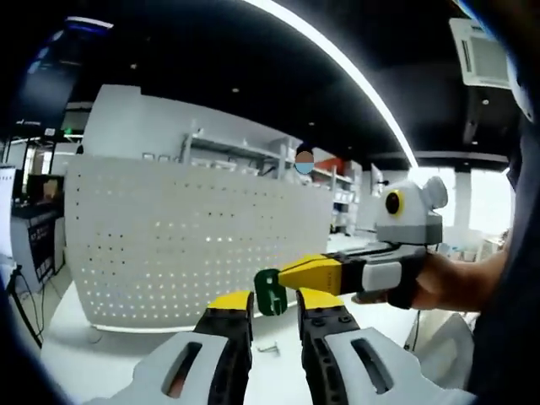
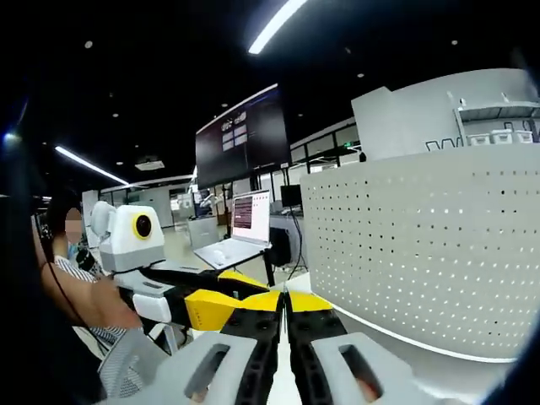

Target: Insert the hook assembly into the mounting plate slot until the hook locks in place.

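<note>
While right tool (image 1: 291,277) pinches green hook (image 1: 271,292), above left tool (image 1: 274,305), facing pegboard (image 1: 194,245).

A white pegboard (image 1: 198,245) stands across the middle of the left gripper view, looking like matt painted sheet metal, smooth and pierced with rows of small holes. At lower centre, the right gripper (image 1: 283,285) has glossy yellow and grey plastic jaws closed on a smooth green plastic hook (image 1: 271,292). The table (image 1: 101,354) beneath looks smooth, matt white. The left gripper (image 1: 274,316) jaws, at the bottom, are yellow plastic over matt black.
</note>
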